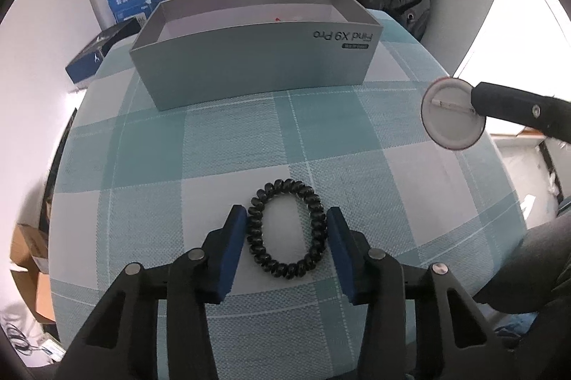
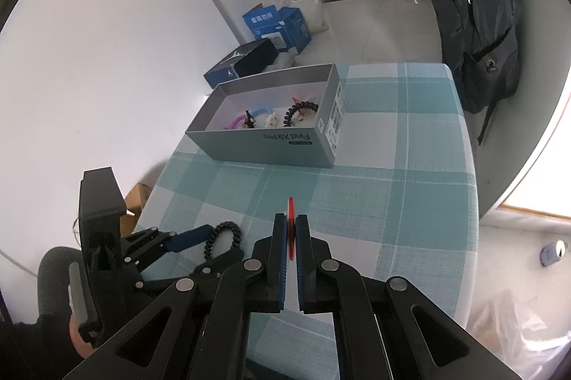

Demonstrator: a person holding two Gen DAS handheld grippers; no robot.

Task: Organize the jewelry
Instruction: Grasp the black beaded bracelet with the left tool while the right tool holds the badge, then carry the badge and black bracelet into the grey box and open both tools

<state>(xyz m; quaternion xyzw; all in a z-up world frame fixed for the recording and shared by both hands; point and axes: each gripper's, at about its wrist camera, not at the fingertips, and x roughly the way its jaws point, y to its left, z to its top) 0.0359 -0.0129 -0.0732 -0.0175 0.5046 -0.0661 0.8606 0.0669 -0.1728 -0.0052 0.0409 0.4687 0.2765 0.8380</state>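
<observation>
Left tool (image 1: 287, 230) bracketing black coil hair tie (image 1: 287, 230) lying flat on tabletop (image 1: 392, 201), pads touching its sides; springy, light, so you're pinching mid-sides. Right tool (image 2: 291, 237) clamped on rigid badge (image 2: 291, 223). Box (image 1: 249, 65) waiting beyond.

My black spiral coil hair tie (image 1: 287, 228) lies flat on the teal checked cloth, squeezed to an oval, my round red-rimmed pin badge (image 1: 452, 114) hangs edge-up, and the open grey cardboard box (image 2: 271, 144) holds colourful trinkets.

Hair tie (image 1: 287, 229) lies on tablecloth (image 1: 200, 144) before box (image 1: 249, 58).
</observation>
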